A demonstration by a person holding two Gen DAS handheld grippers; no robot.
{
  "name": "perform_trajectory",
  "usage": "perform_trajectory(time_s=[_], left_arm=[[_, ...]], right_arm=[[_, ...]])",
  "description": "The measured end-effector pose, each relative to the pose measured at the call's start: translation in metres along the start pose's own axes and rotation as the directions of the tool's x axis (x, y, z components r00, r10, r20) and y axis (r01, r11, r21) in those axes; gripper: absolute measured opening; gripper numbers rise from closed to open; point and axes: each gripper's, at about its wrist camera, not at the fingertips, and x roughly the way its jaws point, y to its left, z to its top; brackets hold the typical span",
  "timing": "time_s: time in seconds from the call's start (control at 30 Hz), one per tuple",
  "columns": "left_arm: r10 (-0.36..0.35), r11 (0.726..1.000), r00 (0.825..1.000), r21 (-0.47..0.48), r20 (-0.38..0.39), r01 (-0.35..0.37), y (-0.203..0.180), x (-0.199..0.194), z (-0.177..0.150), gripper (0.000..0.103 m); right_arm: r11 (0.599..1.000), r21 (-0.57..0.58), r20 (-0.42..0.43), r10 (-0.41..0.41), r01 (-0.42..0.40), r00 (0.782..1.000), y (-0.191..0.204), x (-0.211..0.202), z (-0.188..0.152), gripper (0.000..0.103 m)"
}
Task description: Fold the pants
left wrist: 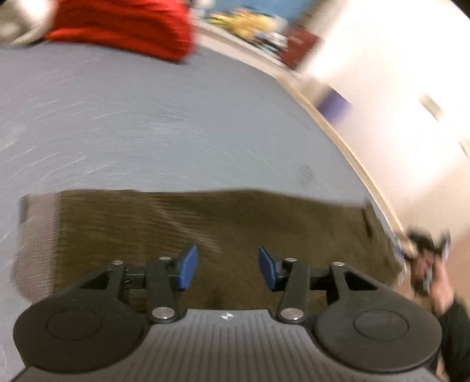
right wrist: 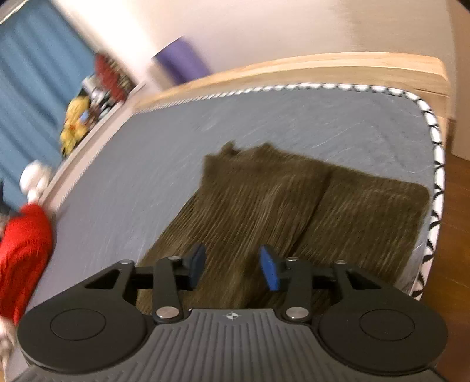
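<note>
On the bed (right wrist: 123,164), grey sheet, the pants (right wrist: 264,205) lie flat near the foot-end corner, close to the patterned mattress edge (right wrist: 437,164). Olive-brown ribbed fabric. Right wrist view shows them folded lengthwise, with a seam line running away from the camera between two layers or legs; can't tell which. Left wrist view has the pants (left wrist: 205,223) as a wide band across the frame, with a lighter grey-brown strip, possibly the waistband, at their left end.

Left claw (left wrist: 227,271): jaws partly open, blue pads apart, nothing between them, hovering over the pants. No fabric gripped.

Right claw (right wrist: 232,267): same, roughly half open, pads clear of the cloth, nothing held.

Both views are motion-blurred.

Red garment (left wrist: 123,26) sits at the far side of the bed, well apart from the pants. Wooden bed frame (right wrist: 293,67) runs along the far edge, white wall (right wrist: 264,26) behind it. Blue curtain (right wrist: 32,73) and a cluttered shelf (right wrist: 88,108) beyond the bed, too blurred to identify items. A person (left wrist: 440,293) in dark clothing shows at the right edge of the left wrist view.
</note>
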Motion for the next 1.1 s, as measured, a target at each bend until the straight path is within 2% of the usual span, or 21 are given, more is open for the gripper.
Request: perform_trajectory(time_s=[0.07, 0.13, 0.27, 0.3, 0.33, 0.37, 0.43, 0.47, 0.57, 0.7, 0.83, 0.87, 0.9, 0.97, 1.07, 1.1], left_arm=[[0.095, 0.993, 0.995, -0.067, 0.014, -0.094, 0.014, -0.001, 0.004, 0.052], [0.175, 0.978, 0.984, -0.121, 0.015, -0.172, 0.025, -0.002, 0.007, 0.052], [0.211, 0.961, 0.978, -0.186, 0.003, -0.207, 0.039, 0.001, 0.012, 0.052], [0.213, 0.959, 0.977, -0.192, -0.004, -0.210, 0.040, 0.002, 0.012, 0.052], [0.221, 0.956, 0.975, -0.197, -0.010, -0.218, 0.043, 0.002, 0.011, 0.053], [0.231, 0.952, 0.973, -0.203, -0.013, -0.229, 0.049, -0.003, 0.007, 0.054], [0.244, 0.943, 0.970, -0.231, -0.014, -0.241, 0.058, -0.003, 0.010, 0.056], [0.247, 0.936, 0.969, -0.257, -0.010, -0.241, 0.062, -0.005, 0.010, 0.057], [0.239, 0.917, 0.971, -0.330, 0.013, -0.221, 0.078, -0.028, 0.004, 0.057], [0.278, 0.877, 0.960, -0.417, 0.038, -0.238, 0.093, -0.042, 0.004, 0.056], [0.299, 0.865, 0.953, -0.434, 0.043, -0.252, 0.088, -0.046, 0.004, 0.057], [0.306, 0.862, 0.951, -0.438, 0.047, -0.256, 0.087, -0.047, 0.004, 0.057], [0.316, 0.861, 0.947, -0.435, 0.052, -0.263, 0.085, -0.048, 0.005, 0.057], [0.361, 0.860, 0.930, -0.410, 0.071, -0.303, 0.079, -0.052, 0.007, 0.058], [0.494, 0.819, 0.865, -0.380, 0.087, -0.430, 0.073, -0.057, 0.010, 0.068], [0.505, 0.816, 0.859, -0.372, 0.085, -0.443, 0.073, -0.057, 0.011, 0.070]], right_arm=[[1.000, 0.030, -0.012, 0.003, -0.002, 1.000, -0.006, 0.011, 0.003, 0.047], [1.000, 0.014, -0.009, -0.009, 0.009, 1.000, -0.002, 0.016, 0.006, 0.047], [0.994, -0.109, -0.013, 0.017, -0.018, 1.000, 0.030, 0.036, 0.013, 0.051], [0.989, -0.146, -0.041, 0.028, -0.034, 0.999, 0.038, 0.045, 0.013, 0.060], [0.983, -0.181, -0.076, 0.024, -0.037, 0.997, 0.046, 0.057, 0.014, 0.065], [0.977, -0.212, -0.083, -0.019, 0.001, 0.996, 0.052, 0.065, 0.012, 0.065], [0.961, -0.242, -0.026, -0.142, 0.132, 0.990, 0.054, 0.072, 0.008, 0.063], [0.961, -0.218, -0.011, -0.177, 0.171, 0.984, 0.050, 0.072, 0.009, 0.062], [0.972, -0.025, 0.024, -0.234, 0.235, 0.972, 0.021, 0.054, 0.018, 0.063], [0.941, 0.119, 0.032, -0.324, 0.318, 0.946, -0.011, 0.045, 0.025, 0.063], [0.954, 0.145, -0.034, -0.262, 0.264, 0.965, -0.026, 0.054, 0.027, 0.064], [0.960, 0.141, -0.042, -0.237, 0.240, 0.971, -0.028, 0.056, 0.029, 0.066], [0.968, 0.131, -0.050, -0.210, 0.215, 0.977, -0.027, 0.057, 0.029, 0.073], [0.976, 0.108, -0.056, -0.183, 0.188, 0.982, -0.029, 0.059, 0.031, 0.075], [0.982, 0.092, -0.057, -0.162, 0.167, 0.985, -0.034, 0.063, 0.034, 0.074], [0.982, 0.091, -0.054, -0.160, 0.165, 0.986, -0.034, 0.063, 0.035, 0.070]])
